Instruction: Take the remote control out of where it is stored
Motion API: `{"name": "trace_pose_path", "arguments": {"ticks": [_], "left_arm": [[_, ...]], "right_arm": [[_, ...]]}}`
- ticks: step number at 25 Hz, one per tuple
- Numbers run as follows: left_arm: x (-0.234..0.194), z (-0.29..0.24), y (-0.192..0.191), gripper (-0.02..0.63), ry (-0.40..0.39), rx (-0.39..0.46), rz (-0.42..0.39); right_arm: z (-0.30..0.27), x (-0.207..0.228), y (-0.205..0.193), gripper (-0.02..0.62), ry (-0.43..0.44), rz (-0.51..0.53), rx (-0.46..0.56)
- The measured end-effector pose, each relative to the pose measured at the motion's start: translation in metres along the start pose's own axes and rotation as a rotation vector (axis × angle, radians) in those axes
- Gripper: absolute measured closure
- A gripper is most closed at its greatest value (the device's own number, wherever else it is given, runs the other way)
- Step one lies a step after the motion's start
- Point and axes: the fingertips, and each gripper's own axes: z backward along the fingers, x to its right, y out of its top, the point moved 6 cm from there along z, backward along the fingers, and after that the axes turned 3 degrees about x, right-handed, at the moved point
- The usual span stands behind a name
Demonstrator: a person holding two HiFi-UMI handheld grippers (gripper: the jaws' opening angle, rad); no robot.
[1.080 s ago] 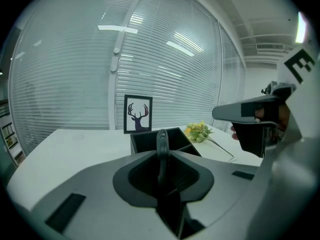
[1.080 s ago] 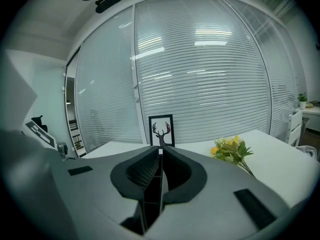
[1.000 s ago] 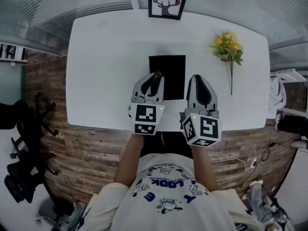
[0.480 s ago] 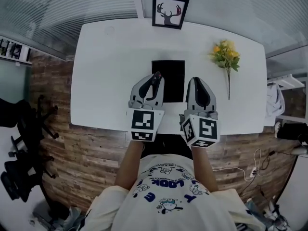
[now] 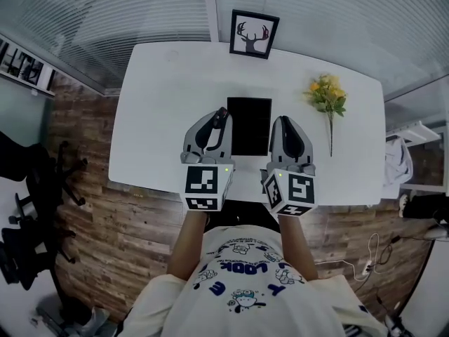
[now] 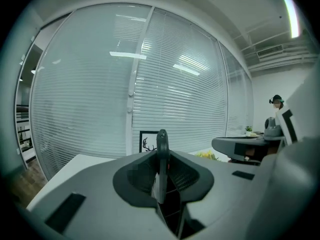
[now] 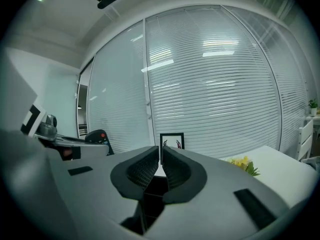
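Remote control [image 6: 161, 144] is clamped edge-on in the left gripper [image 5: 216, 121]. The pads press its two flat faces, and its rounded end pokes out past the fingertips. Held by its thin sides like that, I'd say it is less likely to twist or slip while it hangs in the air. It sits above the white table [image 5: 161, 118], just to the left of the black rectangular case [image 5: 249, 125], and is not touching it. That case looks like the place where it was stored, so I'd judge the removal all but done.

The right gripper [image 7: 161, 159] hovers beside the case's other edge with its jaws drawn together on nothing, so it seems to be only standing by. A framed antler print [image 5: 254, 34] stands at the table's far edge. A sprig of yellow flowers [image 5: 327, 93] lies well off to the right.
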Motion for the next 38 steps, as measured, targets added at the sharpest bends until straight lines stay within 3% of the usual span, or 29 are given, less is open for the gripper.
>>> {"name": "trace_pose_path", "arguments": {"ticks": [4,9,38], "left_arm": [[-0.011,0.012,0.001,0.535,0.075,-0.011,0.021],[-0.021,0.022,0.004,0.535,0.107,0.003,0.047],[-0.028,0.03,0.01,0.535,0.128,0.016,0.032]], "right_arm": [[0.0,-0.007,0.005,0.551,0.02,0.011,0.01],[-0.002,-0.018,0.01,0.551,0.046,0.019,0.02],[-0.005,-0.037,0.017,0.552,0.07,0.035,0.021]]}}
